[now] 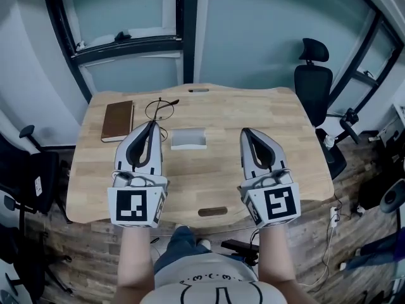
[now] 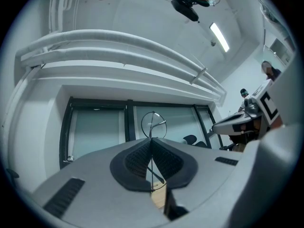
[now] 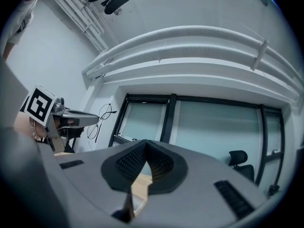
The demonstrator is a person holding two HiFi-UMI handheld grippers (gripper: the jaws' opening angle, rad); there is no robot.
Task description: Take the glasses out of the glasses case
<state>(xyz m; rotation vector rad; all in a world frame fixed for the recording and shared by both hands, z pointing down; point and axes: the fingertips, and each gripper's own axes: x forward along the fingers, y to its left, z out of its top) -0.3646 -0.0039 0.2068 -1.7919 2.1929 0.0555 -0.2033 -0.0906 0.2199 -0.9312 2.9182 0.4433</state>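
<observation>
The thin wire-rimmed glasses (image 1: 160, 110) hang above the wooden table (image 1: 266, 113), gripped by the frame in my left gripper (image 1: 152, 126), which is shut on them. In the left gripper view one round lens (image 2: 154, 123) sticks up past the closed pads. A flat brown glasses case (image 1: 118, 120) lies on the table just left of that gripper, lid down. My right gripper (image 1: 245, 132) hovers over the table's right half with its jaws shut and nothing between them. From the right gripper view (image 3: 145, 144) the glasses (image 3: 102, 118) show at the left, held by the left gripper (image 3: 71, 118).
A light grey rectangular item (image 1: 188, 138) lies on the table between the two grippers. A black office chair (image 1: 313, 84) stands beyond the table's right end. Glass walls with dark frames run behind the table. The person's legs (image 1: 177, 242) are at the near edge.
</observation>
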